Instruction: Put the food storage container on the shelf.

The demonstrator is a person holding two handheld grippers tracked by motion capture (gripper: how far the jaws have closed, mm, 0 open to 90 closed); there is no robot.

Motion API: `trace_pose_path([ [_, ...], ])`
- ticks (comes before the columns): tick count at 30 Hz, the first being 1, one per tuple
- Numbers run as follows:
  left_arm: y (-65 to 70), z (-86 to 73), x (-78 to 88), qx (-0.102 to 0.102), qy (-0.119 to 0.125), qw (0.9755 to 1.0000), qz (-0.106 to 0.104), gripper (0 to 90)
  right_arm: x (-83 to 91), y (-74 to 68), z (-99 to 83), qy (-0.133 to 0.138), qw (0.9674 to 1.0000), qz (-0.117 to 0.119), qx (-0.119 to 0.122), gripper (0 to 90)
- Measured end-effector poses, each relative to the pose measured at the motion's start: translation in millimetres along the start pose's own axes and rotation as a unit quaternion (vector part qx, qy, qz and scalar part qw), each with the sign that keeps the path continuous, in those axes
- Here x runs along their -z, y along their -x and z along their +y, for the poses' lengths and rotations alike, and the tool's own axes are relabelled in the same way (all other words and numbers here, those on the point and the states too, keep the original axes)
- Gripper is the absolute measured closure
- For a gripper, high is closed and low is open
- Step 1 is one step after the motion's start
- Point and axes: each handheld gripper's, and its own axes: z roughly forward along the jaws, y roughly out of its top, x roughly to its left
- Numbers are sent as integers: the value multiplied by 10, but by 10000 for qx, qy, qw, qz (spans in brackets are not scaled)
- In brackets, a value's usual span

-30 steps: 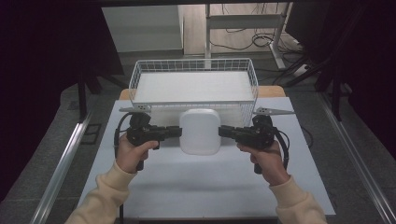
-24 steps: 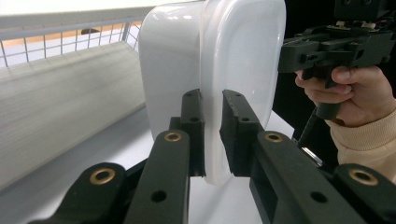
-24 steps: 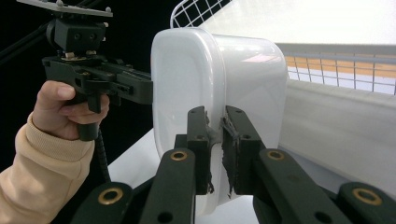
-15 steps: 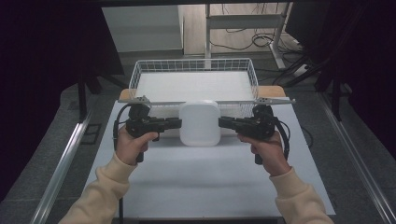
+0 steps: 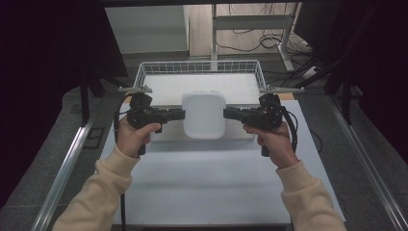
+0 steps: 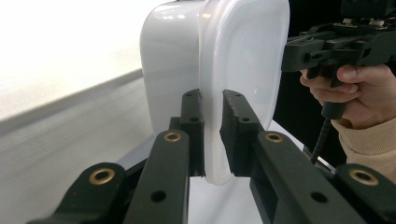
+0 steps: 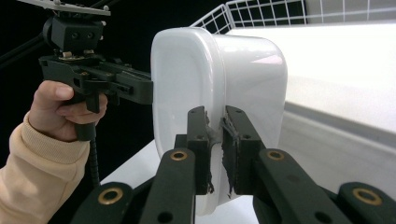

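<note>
Glossy white plastic tub (image 5: 203,115); white wire basket (image 5: 199,68).

White-topped table (image 5: 211,192) on grey speckled floor (image 5: 43,144). Metal rails (image 5: 65,166) run along the left and right. Cables (image 5: 269,41) on the far floor by a metal frame; dark surroundings.

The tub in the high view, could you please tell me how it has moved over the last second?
Both claws, left and right, have lifted the white tub and carried it toward the wire basket. Their grip on its rim stayed shut; the basket stayed put.
</note>
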Motion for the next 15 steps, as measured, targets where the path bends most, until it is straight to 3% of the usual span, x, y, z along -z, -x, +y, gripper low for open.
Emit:
trace_pose_path([
  [15, -191, 421, 39, 58, 88, 9999, -15, 794, -105, 92, 458, 1, 10000, 45, -26, 814],
])
